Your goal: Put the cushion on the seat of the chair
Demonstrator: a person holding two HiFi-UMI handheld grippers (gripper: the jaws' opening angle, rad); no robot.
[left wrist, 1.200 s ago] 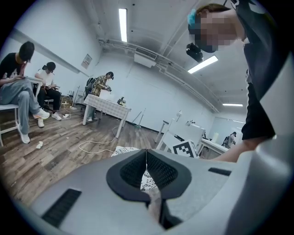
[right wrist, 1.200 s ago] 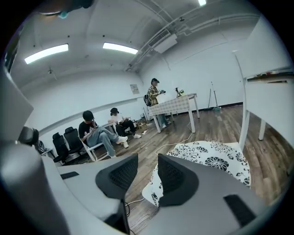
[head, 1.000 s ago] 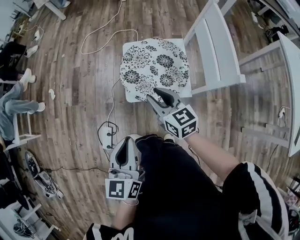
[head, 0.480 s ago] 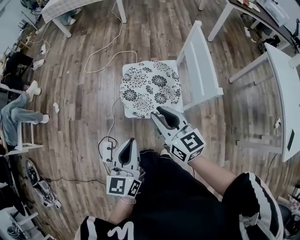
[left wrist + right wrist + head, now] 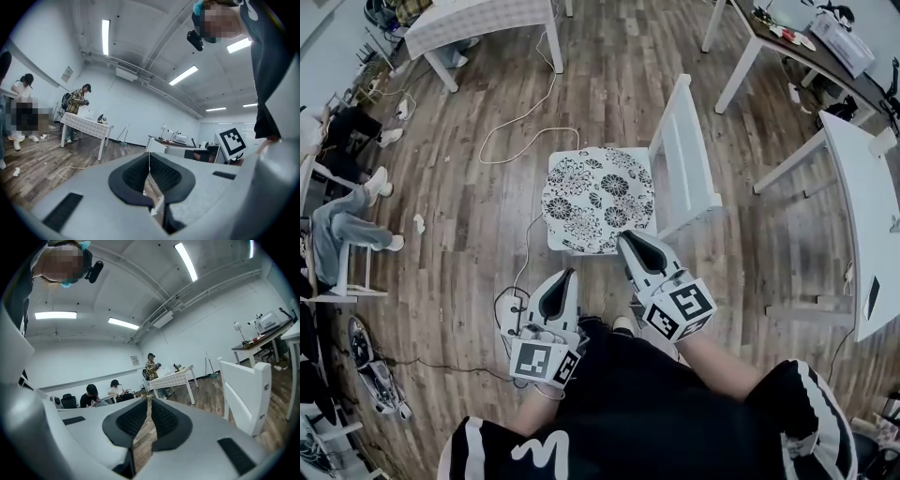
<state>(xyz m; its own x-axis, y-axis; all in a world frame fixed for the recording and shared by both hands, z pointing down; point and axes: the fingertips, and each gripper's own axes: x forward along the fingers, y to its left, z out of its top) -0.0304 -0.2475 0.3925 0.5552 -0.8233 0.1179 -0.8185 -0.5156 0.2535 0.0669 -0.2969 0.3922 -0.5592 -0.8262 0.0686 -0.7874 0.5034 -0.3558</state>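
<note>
The left gripper [image 5: 149,157] has its jaws clenched. The dark pads meet at the tips and nothing lies between them. The right gripper [image 5: 149,400] has just been closing its jaws. They now meet at the tips on nothing, and only floorboards show through the slit below.

In the head view the left gripper [image 5: 570,275] points towards 12 o'clock, with a white power strip [image 5: 513,313] on the floor just beside it at 9 o'clock. The right gripper [image 5: 624,235] is at its 2 o'clock, with its tips at the seat's front edge.

The black-and-white flowered cushion [image 5: 598,199] lies flat on the seat of the white chair [image 5: 685,161], at 12 o'clock from both grippers. The chair's backrest stands on the cushion's 3 o'clock side.

A white cable [image 5: 521,137] loops over the wooden floor [image 5: 469,206] at 10 o'clock from the chair.
</note>
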